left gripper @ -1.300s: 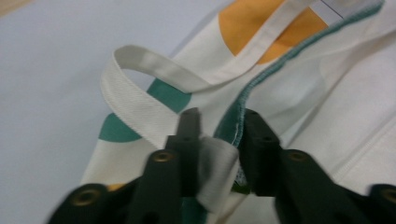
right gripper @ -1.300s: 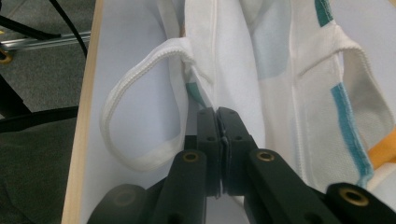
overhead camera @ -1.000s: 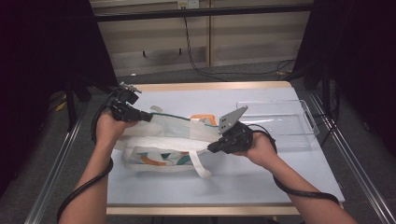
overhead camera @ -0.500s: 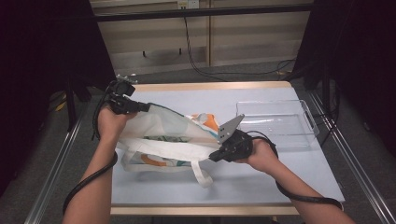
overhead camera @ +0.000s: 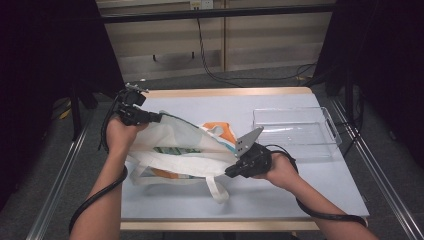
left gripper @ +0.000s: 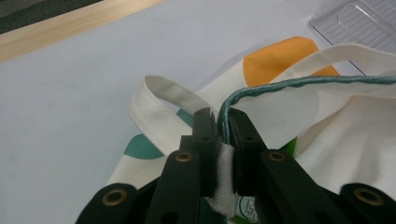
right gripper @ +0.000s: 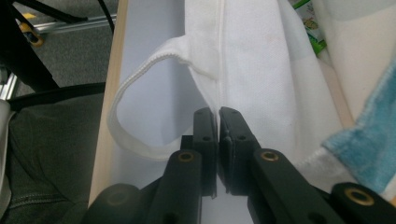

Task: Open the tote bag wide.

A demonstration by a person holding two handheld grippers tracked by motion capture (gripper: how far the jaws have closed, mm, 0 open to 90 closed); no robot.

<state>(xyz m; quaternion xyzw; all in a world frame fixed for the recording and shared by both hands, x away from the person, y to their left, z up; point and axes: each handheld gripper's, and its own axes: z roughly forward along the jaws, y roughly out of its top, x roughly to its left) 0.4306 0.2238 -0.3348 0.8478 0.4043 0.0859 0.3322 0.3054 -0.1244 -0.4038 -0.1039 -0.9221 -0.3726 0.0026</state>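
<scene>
tote bag (overhead camera: 180,150) lies on the table (overhead camera: 300,195), left of the clear tray (overhead camera: 295,132), mouth held apart | left gripper (left gripper: 223,122) clamped on the bag's green-edged rim, lifted | right gripper (right gripper: 218,116) jaws have just eased open slightly, white rim hem pinched between them | handle loop (right gripper: 135,116) hangs beside

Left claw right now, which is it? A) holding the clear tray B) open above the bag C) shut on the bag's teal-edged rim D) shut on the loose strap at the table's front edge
C: in the left gripper view the left claw has both jaws pressed on the teal-edged rim of the bag.
</scene>
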